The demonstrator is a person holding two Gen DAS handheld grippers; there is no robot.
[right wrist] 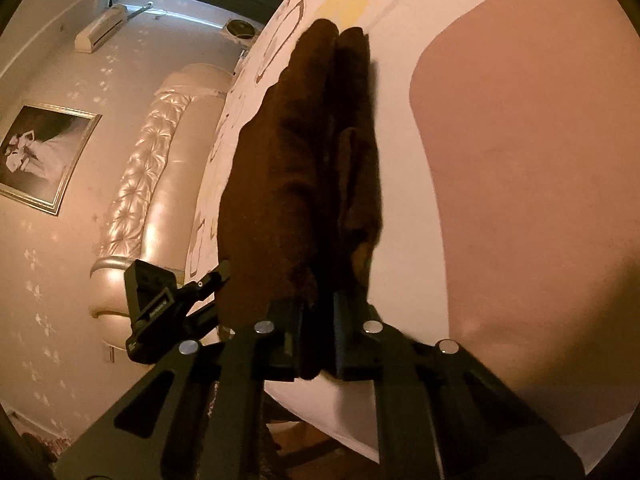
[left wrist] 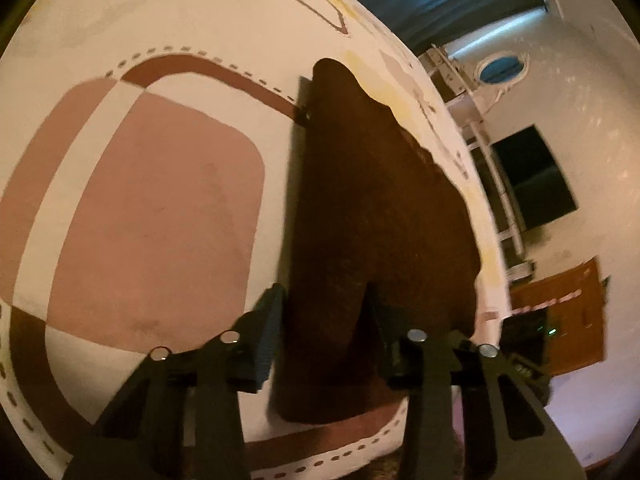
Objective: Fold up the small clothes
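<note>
On a bed [left wrist: 168,12] spread with a white cover printed in pink and brown blocks, we hold a dark brown fleecy garment [left wrist: 360,208] stretched between our two tools, lying along the cover near the bed's far side edge as the left wrist view shows it.

The right gripper [right wrist: 318,320] is clenched on one end of the garment [right wrist: 296,184], the pile bunched into thick lengthwise folds that rise from between its closed fingers. The left gripper [left wrist: 324,312] stands at the opposite end with its fingers partly apart; the cloth runs between them and drapes over the right-hand finger, but whether the pads press on it we cannot tell. In the right wrist view, what looks like the left tool shows as a dark block beside the cloth, close to the bed's padded headboard [right wrist: 148,184].

We judge the piece light, soft and wholly limp: it sags and gathers wherever it is unsupported, so it will not hold a crease without being laid flat and pressed. The nap looks grippy rather than slick, and nothing about it is fragile. The best holds, in our view, are the corners of each short end, taken through all layers so the fold stays aligned.
</note>
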